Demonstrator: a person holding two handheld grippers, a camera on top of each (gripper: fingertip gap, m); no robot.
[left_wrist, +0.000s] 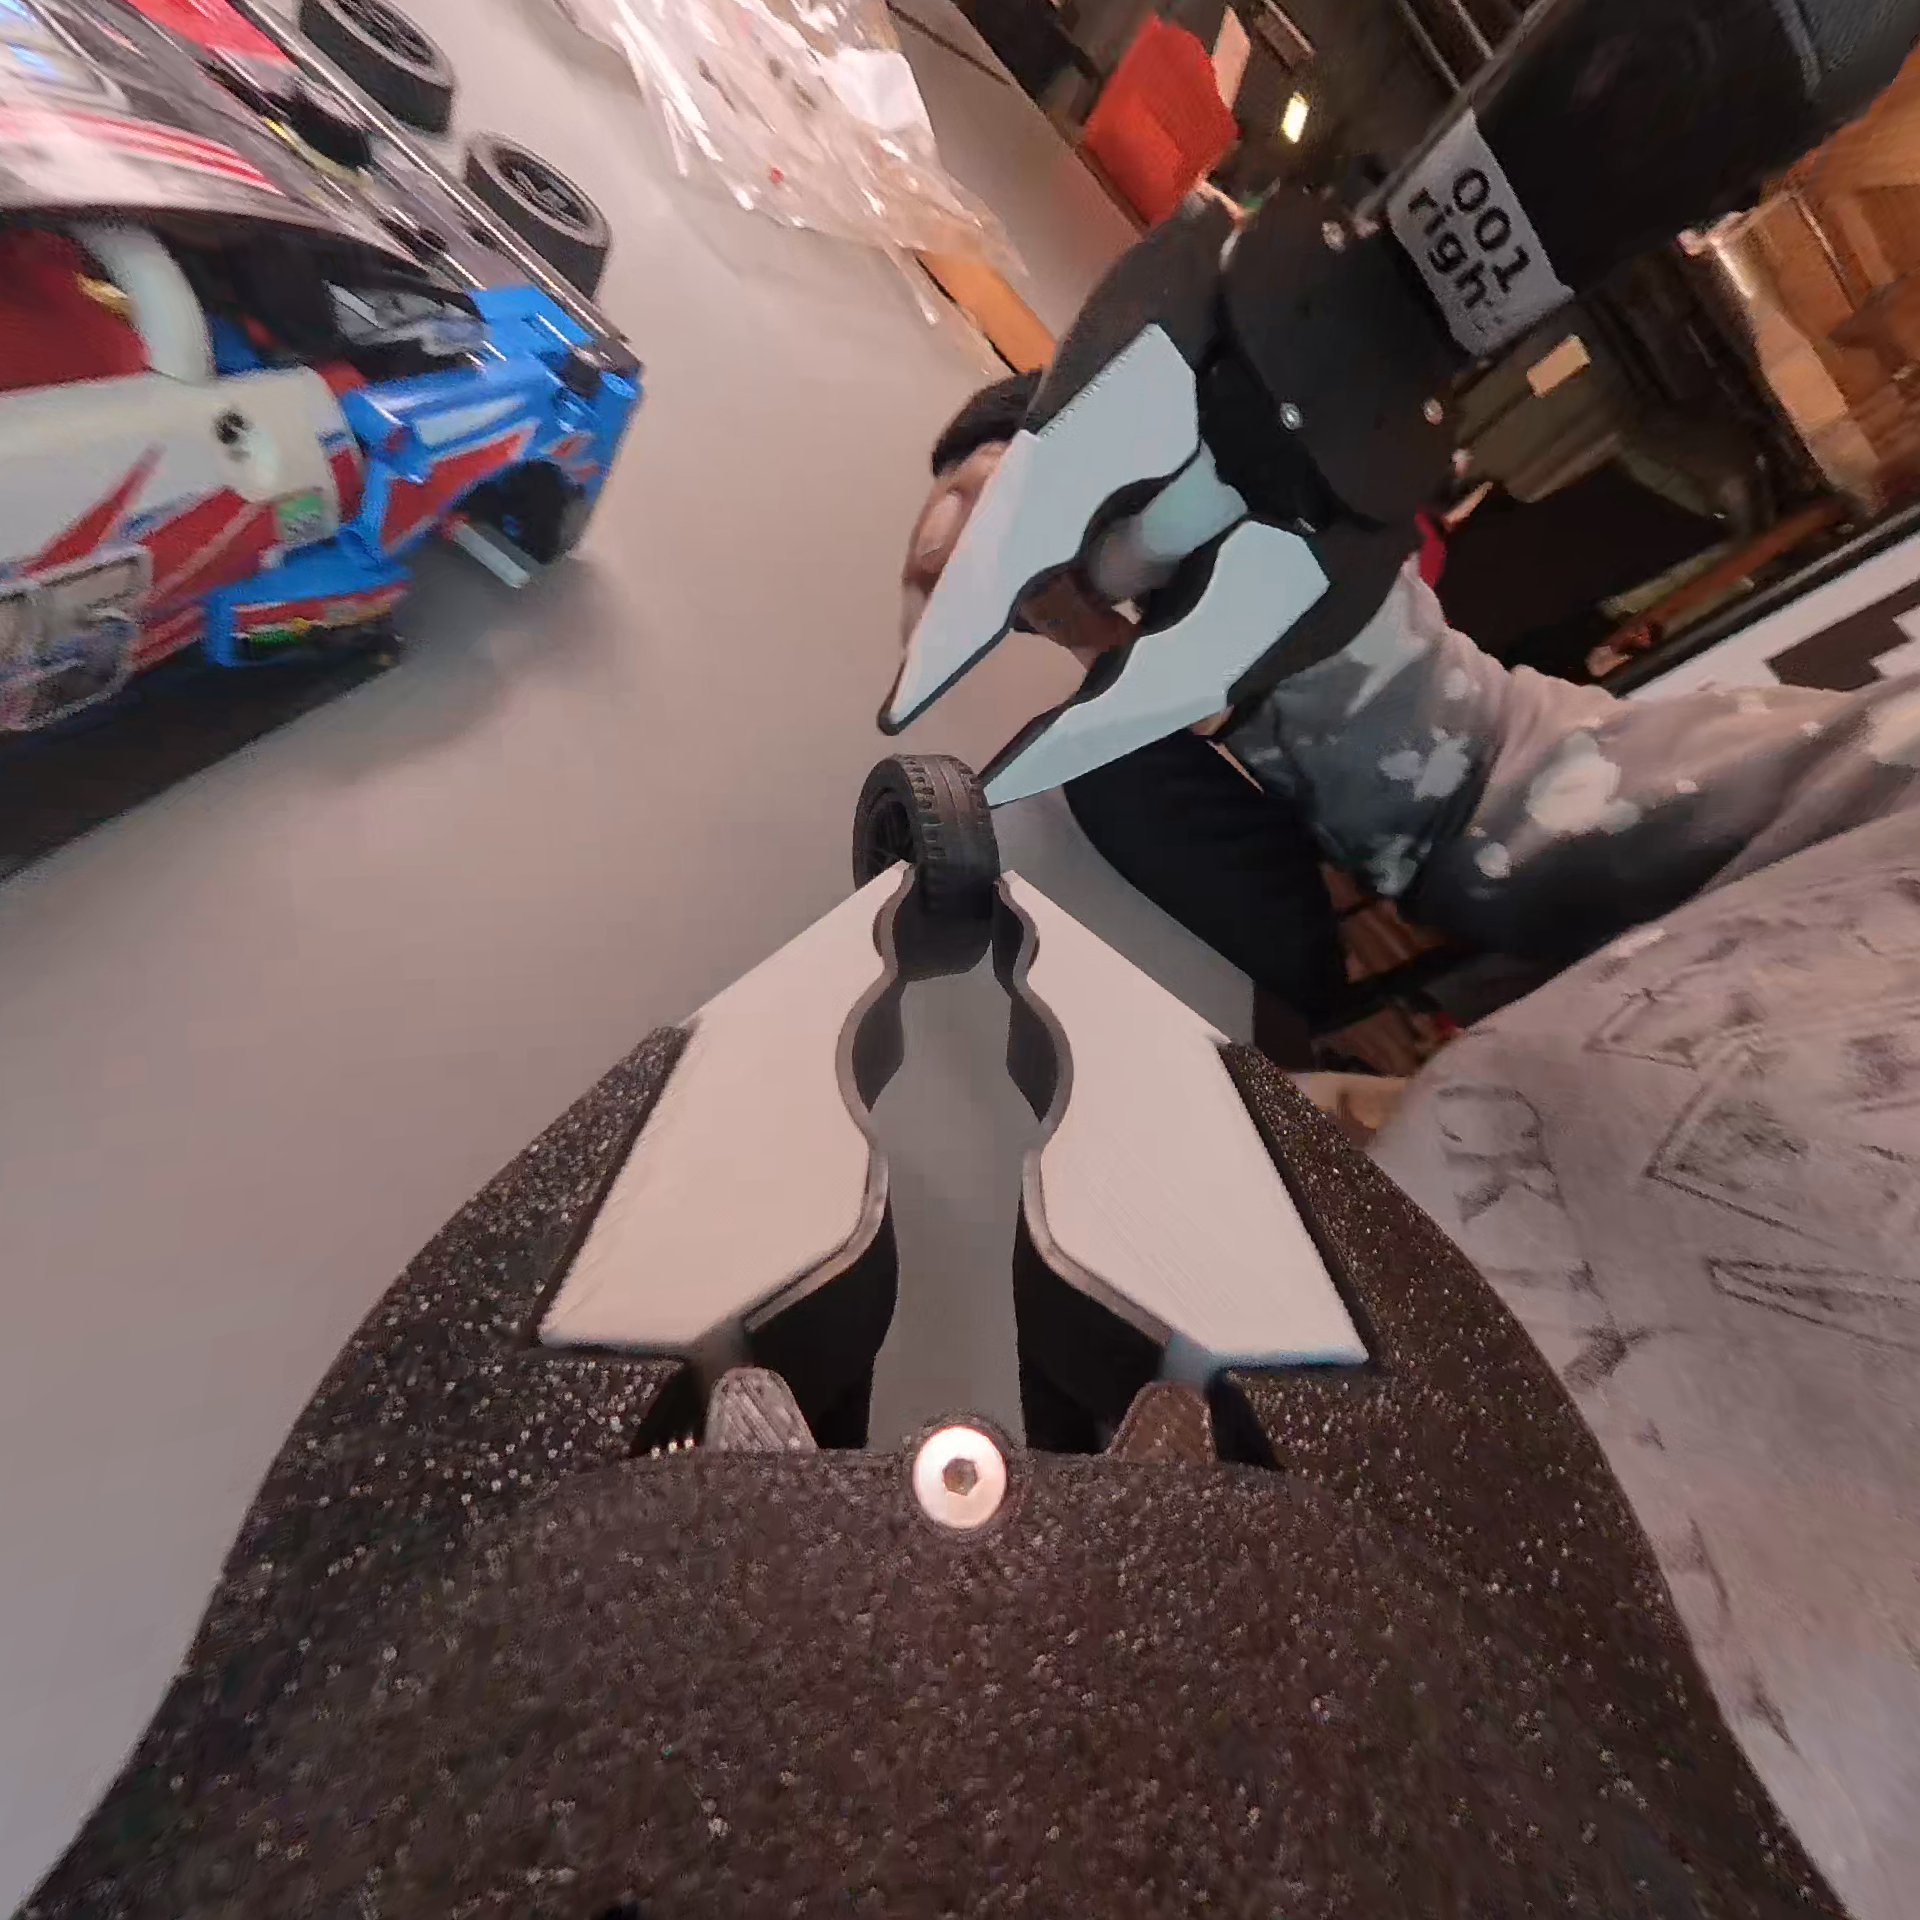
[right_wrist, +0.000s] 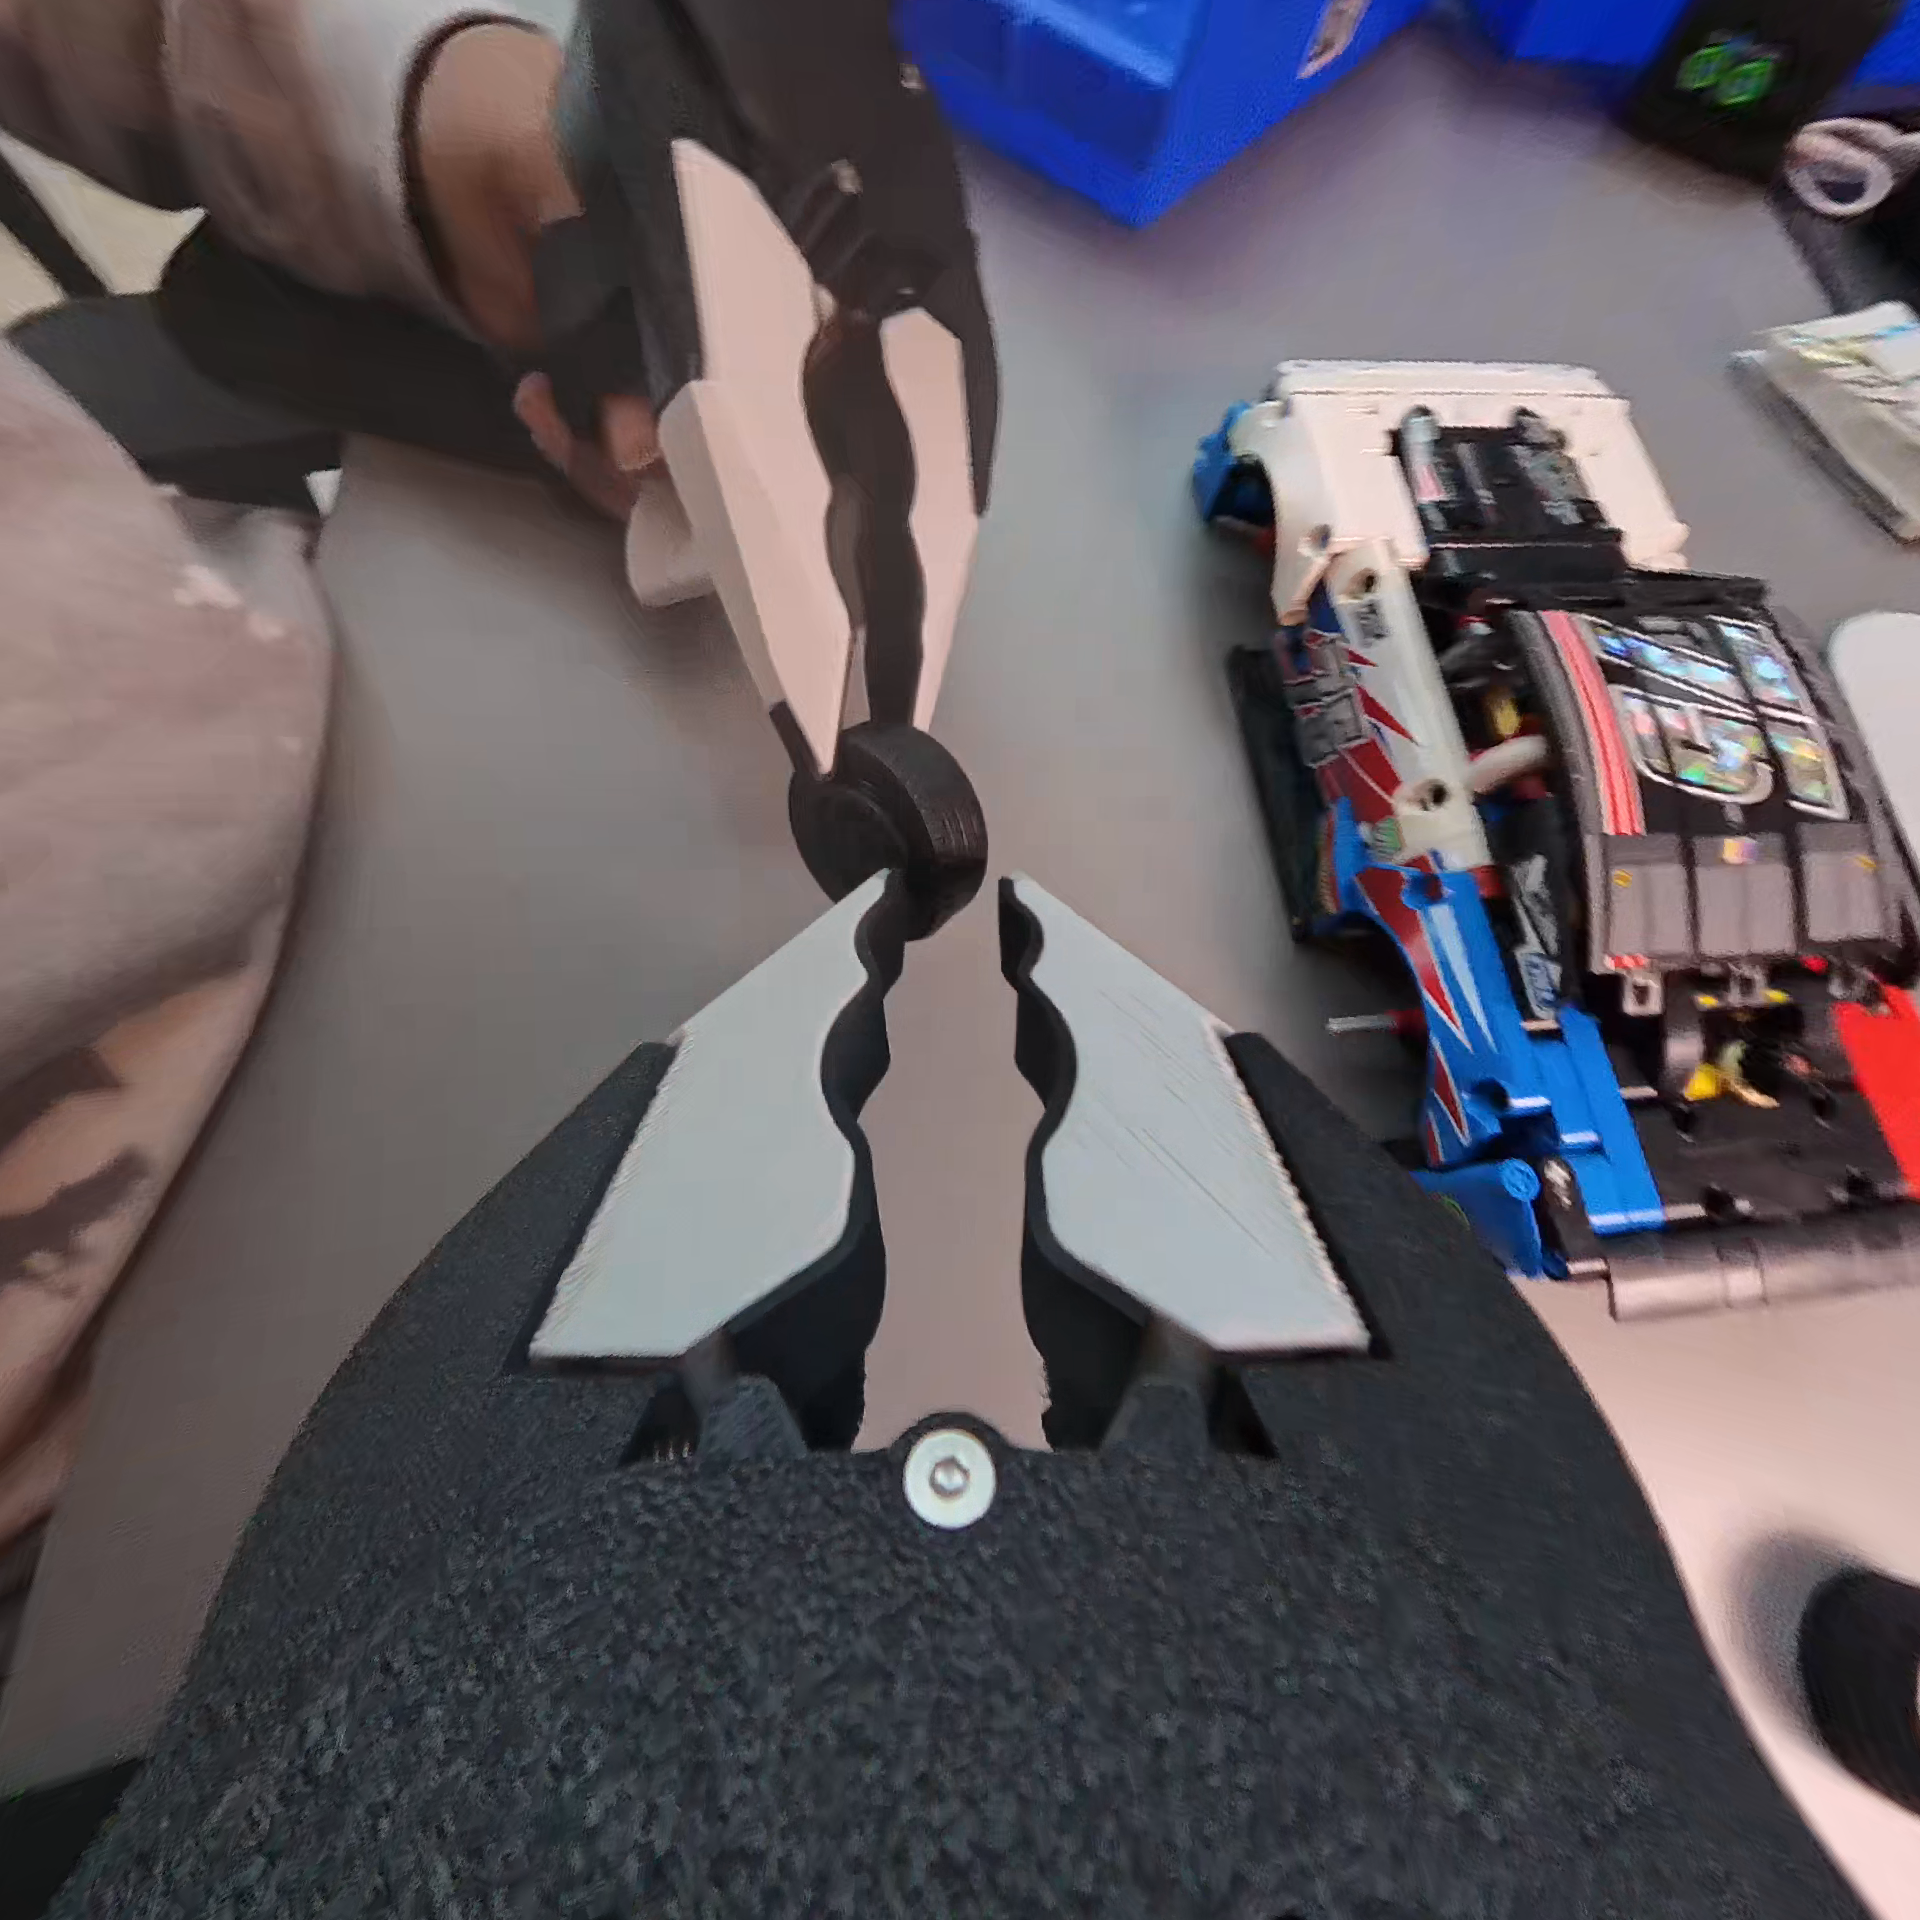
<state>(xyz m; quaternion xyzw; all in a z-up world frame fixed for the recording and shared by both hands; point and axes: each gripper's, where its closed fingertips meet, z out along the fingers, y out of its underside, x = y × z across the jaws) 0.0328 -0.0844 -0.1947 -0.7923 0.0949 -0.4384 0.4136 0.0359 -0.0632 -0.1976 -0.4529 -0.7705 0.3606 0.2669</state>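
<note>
My left gripper (left_wrist: 951, 883) is shut on a small black toy wheel (left_wrist: 920, 821), pinching its tyre at the fingertips and holding it above the grey table. My right gripper (left_wrist: 940, 764) comes in from the upper right with its jaws apart, its tips just above the wheel. In the right wrist view my right gripper (right_wrist: 945, 888) is open, its left fingertip touching the wheel (right_wrist: 894, 821), which sits partly between the tips. The left gripper (right_wrist: 862, 743) holds the wheel from above. A blue, white and red brick-built race car (right_wrist: 1558, 831) lies to the right, also seen in the left wrist view (left_wrist: 260, 468).
Two loose black wheels (left_wrist: 540, 208) lie beyond the car, next to clear plastic bags (left_wrist: 810, 104). A blue box (right_wrist: 1091, 104) stands at the back and a bagged packet (right_wrist: 1849, 416) at the right. Another black wheel (right_wrist: 1870, 1683) lies near the front right. A person's sleeve (left_wrist: 1558, 779) is close. The tips of both grippers are at nearly the same place.
</note>
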